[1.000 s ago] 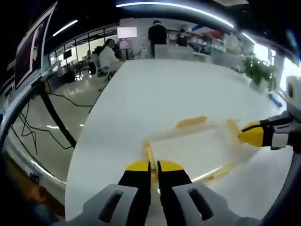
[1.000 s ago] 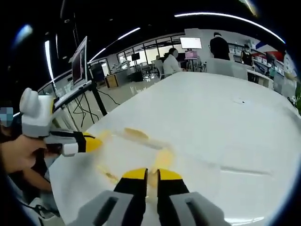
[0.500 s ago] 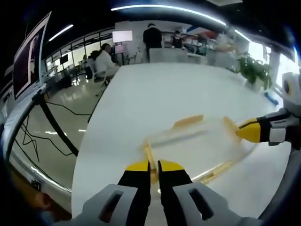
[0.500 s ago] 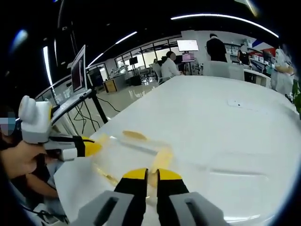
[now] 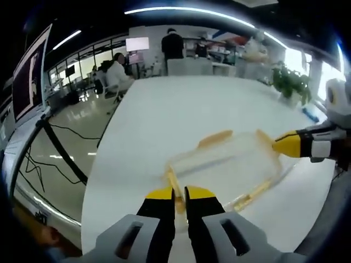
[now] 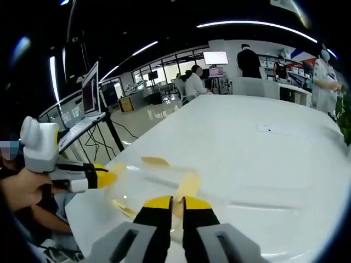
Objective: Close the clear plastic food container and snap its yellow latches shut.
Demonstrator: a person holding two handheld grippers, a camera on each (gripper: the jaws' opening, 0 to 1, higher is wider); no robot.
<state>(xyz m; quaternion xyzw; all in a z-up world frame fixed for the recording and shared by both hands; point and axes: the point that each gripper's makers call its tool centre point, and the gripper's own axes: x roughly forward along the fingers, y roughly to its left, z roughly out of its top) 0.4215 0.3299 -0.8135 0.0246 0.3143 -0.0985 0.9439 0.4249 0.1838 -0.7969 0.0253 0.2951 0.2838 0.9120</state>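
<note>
The clear rectangular plastic food container (image 5: 230, 167) with yellow latches (image 5: 215, 139) lies on the white table (image 5: 181, 104). Left gripper (image 5: 179, 193) and right gripper (image 6: 176, 203), jaws together, pinch opposite end latches. Judged light, thin-walled, slippery; hold at the latches.

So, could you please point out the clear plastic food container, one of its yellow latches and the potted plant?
Clear plastic food container (image 5: 227, 164), left gripper view: middle of its lid.
Yellow latch (image 5: 215, 138), left gripper view: centre of the far-side latch.
Green potted plant (image 5: 289, 83), left gripper view: its leaves.
</note>
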